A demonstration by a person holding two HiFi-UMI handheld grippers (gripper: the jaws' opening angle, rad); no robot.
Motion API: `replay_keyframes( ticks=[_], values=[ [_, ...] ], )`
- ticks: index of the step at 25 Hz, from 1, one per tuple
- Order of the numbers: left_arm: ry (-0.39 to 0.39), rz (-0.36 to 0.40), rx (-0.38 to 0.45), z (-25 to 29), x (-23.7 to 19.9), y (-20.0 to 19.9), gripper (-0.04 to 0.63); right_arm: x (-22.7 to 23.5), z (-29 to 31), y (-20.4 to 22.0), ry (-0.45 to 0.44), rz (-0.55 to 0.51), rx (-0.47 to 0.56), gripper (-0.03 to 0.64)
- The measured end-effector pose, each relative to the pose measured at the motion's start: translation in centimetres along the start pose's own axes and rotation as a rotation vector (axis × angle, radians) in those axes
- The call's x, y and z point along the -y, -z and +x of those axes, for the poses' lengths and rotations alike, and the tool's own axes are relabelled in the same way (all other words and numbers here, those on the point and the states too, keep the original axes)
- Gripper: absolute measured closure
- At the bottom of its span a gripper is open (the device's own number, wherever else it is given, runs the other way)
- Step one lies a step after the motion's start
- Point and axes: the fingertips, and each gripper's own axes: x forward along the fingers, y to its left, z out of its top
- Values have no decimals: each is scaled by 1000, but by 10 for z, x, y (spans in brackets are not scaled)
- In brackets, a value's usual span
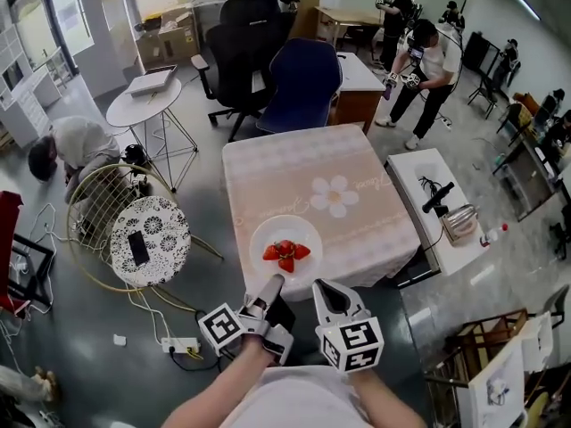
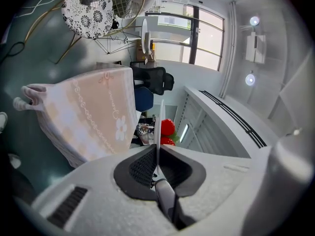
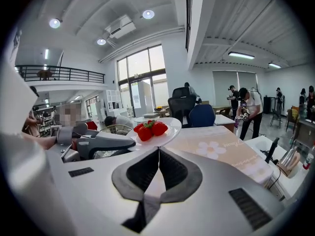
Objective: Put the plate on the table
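A white plate (image 1: pixel 285 239) with red strawberries (image 1: pixel 285 253) on it hangs over the near edge of the table (image 1: pixel 357 185), which has a pink cloth with a daisy print. My left gripper (image 1: pixel 274 281) is shut on the plate's near rim. In the left gripper view the plate (image 2: pixel 158 124) shows edge-on between the closed jaws of the left gripper (image 2: pixel 157 150), strawberries (image 2: pixel 168 128) beyond. My right gripper (image 1: pixel 319 285) is just to the right, shut and holding nothing. The right gripper view shows the plate (image 3: pixel 167 132) held above the cloth, ahead of the right gripper (image 3: pixel 158 149).
A round black-and-white patterned stool (image 1: pixel 149 239) with a phone on it and a gold wire chair (image 1: pixel 98 203) stand to the left. A white side table (image 1: pixel 428 194) with small items is at the right. Office chairs (image 1: pixel 303 83) stand behind the table. A power strip (image 1: pixel 178 344) lies on the floor.
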Motion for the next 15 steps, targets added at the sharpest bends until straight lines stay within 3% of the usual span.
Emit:
replay_keyframes(
  ticks=[10,15],
  values=[
    [-15,10,102,-16,-4,-45,577,-30,38,-7,-100,-21,-9,614],
    [-31,10,144,-4,-11,-58,577,-23,60,-8,-146,-17,-19,613]
  ],
)
